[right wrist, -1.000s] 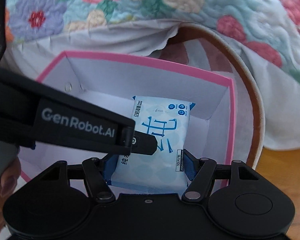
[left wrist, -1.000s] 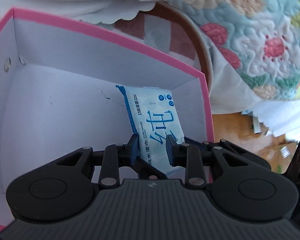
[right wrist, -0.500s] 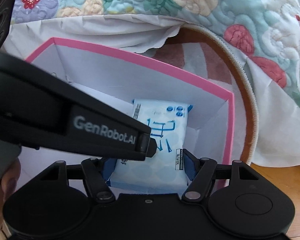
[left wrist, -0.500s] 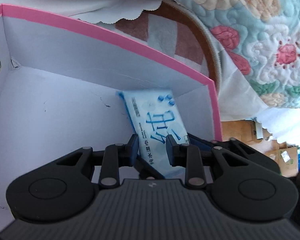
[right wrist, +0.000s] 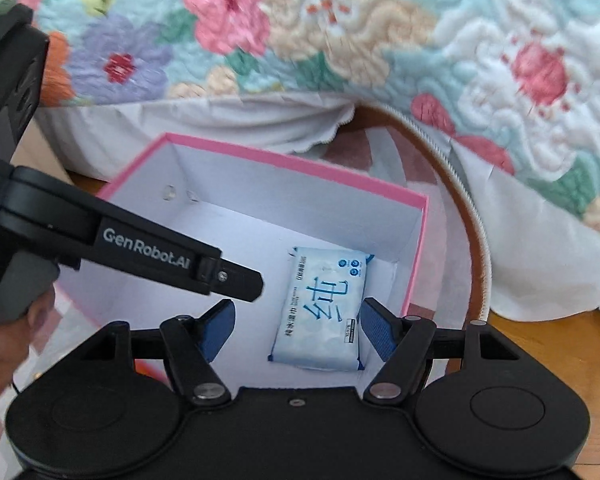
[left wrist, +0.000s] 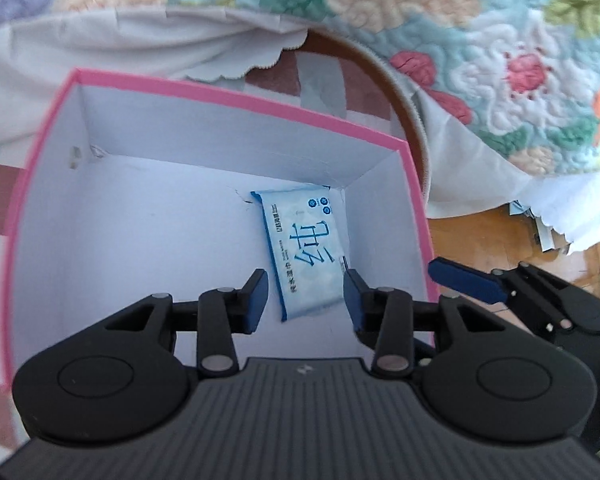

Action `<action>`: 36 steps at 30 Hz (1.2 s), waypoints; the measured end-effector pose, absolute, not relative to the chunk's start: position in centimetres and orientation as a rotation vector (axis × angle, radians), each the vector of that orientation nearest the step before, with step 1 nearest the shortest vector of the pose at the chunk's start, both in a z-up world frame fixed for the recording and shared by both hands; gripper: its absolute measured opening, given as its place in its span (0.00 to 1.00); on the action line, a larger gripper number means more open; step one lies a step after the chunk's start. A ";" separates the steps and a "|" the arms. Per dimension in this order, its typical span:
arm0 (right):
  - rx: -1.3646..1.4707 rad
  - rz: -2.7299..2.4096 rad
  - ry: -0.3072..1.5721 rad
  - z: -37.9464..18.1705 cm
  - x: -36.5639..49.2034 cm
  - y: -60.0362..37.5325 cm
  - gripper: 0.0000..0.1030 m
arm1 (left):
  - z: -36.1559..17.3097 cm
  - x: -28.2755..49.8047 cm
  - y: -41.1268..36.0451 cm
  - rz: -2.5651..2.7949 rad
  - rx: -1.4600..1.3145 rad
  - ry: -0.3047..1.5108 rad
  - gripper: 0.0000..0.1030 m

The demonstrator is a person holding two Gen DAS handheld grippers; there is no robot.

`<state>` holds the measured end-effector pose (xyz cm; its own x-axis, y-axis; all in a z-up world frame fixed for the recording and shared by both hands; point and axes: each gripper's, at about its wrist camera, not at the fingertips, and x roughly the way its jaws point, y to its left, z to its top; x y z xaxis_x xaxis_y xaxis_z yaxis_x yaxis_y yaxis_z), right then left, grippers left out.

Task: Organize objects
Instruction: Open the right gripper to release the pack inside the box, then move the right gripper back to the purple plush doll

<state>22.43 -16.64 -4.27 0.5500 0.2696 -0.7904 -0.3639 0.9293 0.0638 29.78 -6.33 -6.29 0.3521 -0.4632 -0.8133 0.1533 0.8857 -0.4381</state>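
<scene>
Wipes pack (right wrist: 320, 312) flat in pink box (right wrist: 416, 256)

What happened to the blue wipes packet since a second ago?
Both tools let go of the flat blue-and-white wipes packet. It now lies on the floor of the pink-rimmed white cardboard box. The left tool, jaws opening, and the right tool have pulled back above it. The box stayed put.

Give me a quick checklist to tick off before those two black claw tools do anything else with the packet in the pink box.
1. Wipes packet lying flat on the floor of the pink box: ok.
2. Left gripper clear of the packet, jaws opening: ok.
3. Right gripper jaws apart, pads not pressing the packet: ok.
4. Room left in the box: ok.
5. Other objects waiting to be sorted: cannot tell.
</scene>
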 end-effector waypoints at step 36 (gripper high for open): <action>-0.132 0.653 0.956 3.6 1.5 -21.5 0.76 | 4.0 7.7 -6.3 -0.249 -0.145 1.154 0.60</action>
<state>1.46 -21.48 3.55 0.4020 0.4588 -0.7924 -0.5714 0.8019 0.1744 7.71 -6.32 4.04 0.3818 -0.2683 -0.8844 0.1198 0.9632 -0.2406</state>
